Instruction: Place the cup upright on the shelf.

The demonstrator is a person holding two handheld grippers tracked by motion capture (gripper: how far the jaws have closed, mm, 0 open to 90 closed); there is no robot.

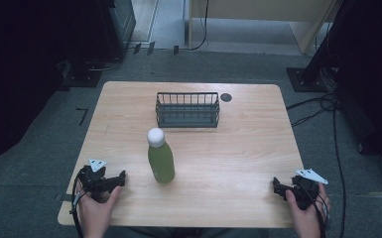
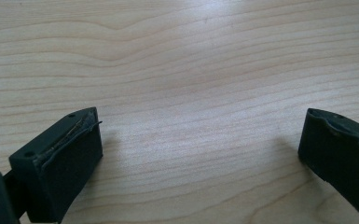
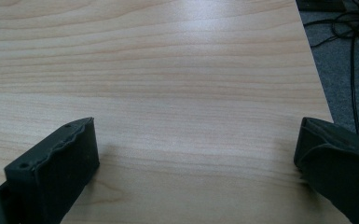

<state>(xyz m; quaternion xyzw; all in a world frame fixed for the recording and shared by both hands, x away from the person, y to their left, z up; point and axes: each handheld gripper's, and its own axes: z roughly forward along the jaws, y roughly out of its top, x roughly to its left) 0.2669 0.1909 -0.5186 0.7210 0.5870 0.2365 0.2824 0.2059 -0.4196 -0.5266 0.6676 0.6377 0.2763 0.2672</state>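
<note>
1. The green bottle [image 1: 160, 158] with the white cap stands upright near the table's [image 1: 243, 148] middle, nearer than the wire basket [image 1: 187, 109].
2. It lies just right of and slightly beyond the left gripper [image 1: 120, 178], which is nearer to it than the right gripper [image 1: 277, 185].
3. Both grippers' jaws gape wide, empty.
4. The bottle's label is indistinct.

Black wire basket [image 1: 187, 110] near the wooden table's [image 1: 248, 148] far edge, beside a dark round grommet [image 1: 226, 97].
</note>
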